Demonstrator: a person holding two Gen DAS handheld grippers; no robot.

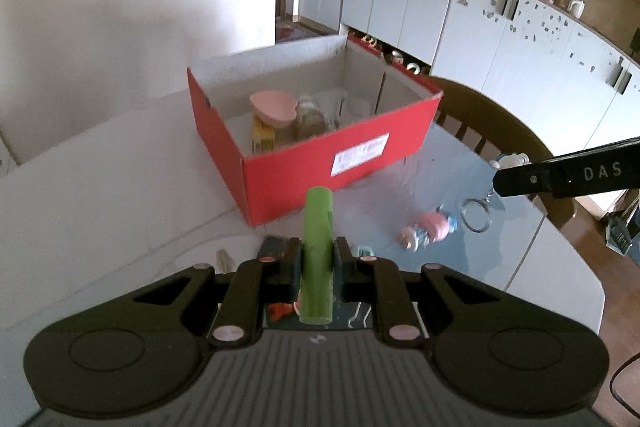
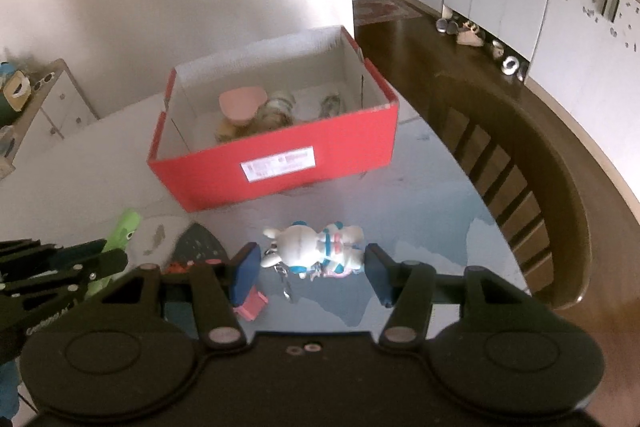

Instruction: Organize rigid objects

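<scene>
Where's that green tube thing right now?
In the left wrist view the green tube sits clamped between the left gripper fingers, lifted off the table, just in front of the red box.

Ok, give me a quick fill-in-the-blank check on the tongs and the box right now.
1. The left tongs clamp a ___ cylinder.
2. The open cardboard box is ___ outside.
3. The heart-shaped item inside it is ___.
4. The white figurine keychain sits between the ___ tongs.

Missing words: green; red; pink; right.
</scene>
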